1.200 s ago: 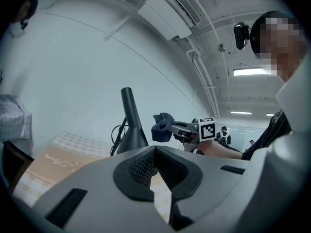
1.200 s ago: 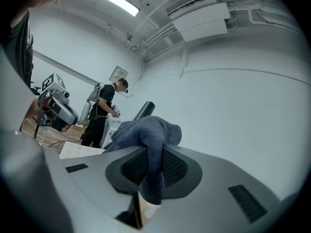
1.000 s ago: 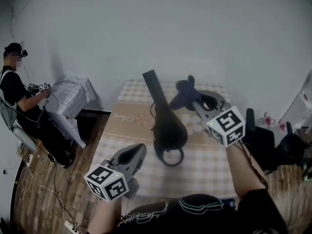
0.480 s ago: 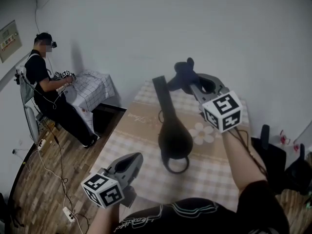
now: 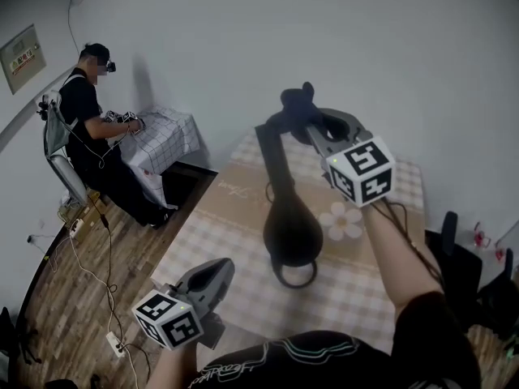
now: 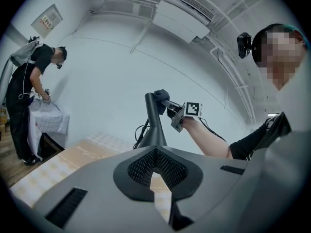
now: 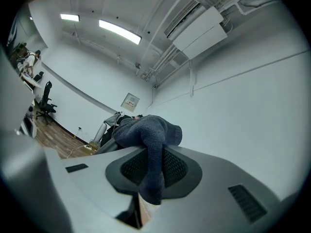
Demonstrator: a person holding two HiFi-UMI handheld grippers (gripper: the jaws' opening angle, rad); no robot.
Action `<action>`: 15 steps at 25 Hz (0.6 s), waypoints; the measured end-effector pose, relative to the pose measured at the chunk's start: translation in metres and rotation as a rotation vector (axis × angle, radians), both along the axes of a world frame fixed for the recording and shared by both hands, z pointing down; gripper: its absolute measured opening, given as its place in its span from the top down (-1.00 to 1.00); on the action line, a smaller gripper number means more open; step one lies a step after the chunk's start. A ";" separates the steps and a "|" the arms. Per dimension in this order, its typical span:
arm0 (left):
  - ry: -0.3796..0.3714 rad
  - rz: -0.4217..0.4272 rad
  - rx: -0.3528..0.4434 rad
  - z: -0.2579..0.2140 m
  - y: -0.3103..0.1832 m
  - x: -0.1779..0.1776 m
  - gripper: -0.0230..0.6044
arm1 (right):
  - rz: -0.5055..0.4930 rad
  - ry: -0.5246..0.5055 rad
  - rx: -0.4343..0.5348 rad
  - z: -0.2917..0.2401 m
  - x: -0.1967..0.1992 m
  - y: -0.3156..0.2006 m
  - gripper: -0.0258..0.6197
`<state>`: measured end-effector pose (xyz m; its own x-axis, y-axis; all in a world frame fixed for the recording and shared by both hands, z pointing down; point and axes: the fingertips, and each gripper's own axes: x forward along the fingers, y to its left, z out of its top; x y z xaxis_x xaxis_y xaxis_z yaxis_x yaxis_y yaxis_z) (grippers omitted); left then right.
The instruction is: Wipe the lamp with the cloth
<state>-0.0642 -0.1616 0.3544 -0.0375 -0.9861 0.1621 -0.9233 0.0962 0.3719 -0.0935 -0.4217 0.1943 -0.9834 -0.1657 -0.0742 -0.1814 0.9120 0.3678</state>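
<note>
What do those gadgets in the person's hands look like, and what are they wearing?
The left gripper and right gripper are grey, each with two curved jaws lined by black mesh pads. Each carries a white cube with black square markers. A thin dark cable trails along the right forearm. The person wears a black short-sleeved top with pale lettering.

The lamp [image 5: 290, 229] stands in the middle of the bench [image 5: 207, 237]; free surface lies at its 9 o'clock; the wall [image 5: 211, 47] closes off 12 o'clock.
</note>
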 end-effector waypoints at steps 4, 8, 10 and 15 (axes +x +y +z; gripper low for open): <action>-0.005 -0.008 -0.019 0.006 -0.001 -0.001 0.93 | -0.039 0.030 0.007 0.018 -0.005 0.007 0.74; -0.001 -0.004 -0.037 0.014 -0.006 -0.002 0.93 | -0.080 0.049 0.009 0.034 -0.006 0.016 0.74; 0.009 -0.003 -0.042 0.019 -0.010 -0.001 0.93 | -0.094 0.063 0.032 0.041 -0.005 0.020 0.74; 0.027 0.008 -0.061 0.030 -0.012 0.007 0.93 | -0.122 0.093 0.115 0.056 -0.002 0.035 0.74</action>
<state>-0.0573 -0.1739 0.3846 -0.0247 -0.9745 0.2230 -0.9138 0.1125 0.3903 -0.0957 -0.3865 0.2504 -0.9992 -0.0402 0.0060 -0.0324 0.8763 0.4807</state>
